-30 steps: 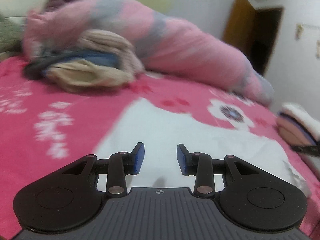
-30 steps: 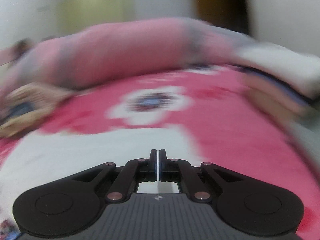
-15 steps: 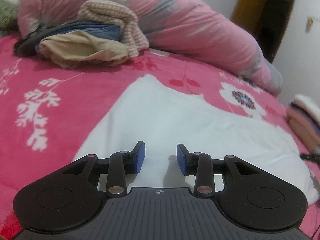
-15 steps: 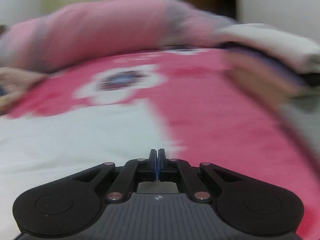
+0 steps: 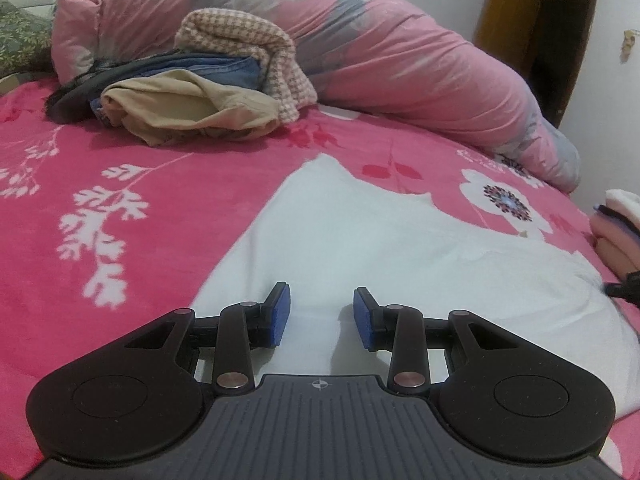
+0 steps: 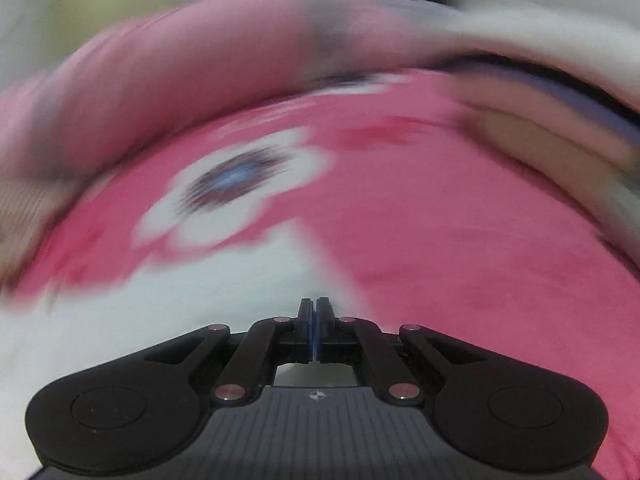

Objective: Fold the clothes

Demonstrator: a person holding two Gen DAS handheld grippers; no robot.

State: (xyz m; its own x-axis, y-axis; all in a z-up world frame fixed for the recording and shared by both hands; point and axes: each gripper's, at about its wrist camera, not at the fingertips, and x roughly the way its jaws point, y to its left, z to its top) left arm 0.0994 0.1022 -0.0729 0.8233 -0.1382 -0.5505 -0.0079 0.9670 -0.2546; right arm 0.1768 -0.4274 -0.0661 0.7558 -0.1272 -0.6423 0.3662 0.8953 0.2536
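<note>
A white garment (image 5: 360, 240) is lying spread flat on the pink flowered bed (image 5: 120, 168); the left gripper (image 5: 321, 314) is hovering low over its near edge, its blue fingers (image 5: 280, 312) standing partly apart with nothing between them; the right gripper (image 6: 315, 322) is showing in a blurred view over the garment's corner (image 6: 240, 280), its fingers pressed together and empty; a pile of clothes (image 5: 192, 92) is sitting near a rolled pink quilt (image 5: 400, 64) at the far side.

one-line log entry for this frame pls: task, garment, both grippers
task: fold clothes | white garment: flat on pink bedspread | left gripper: open above it, empty | right gripper: shut, empty, at garment edge
</note>
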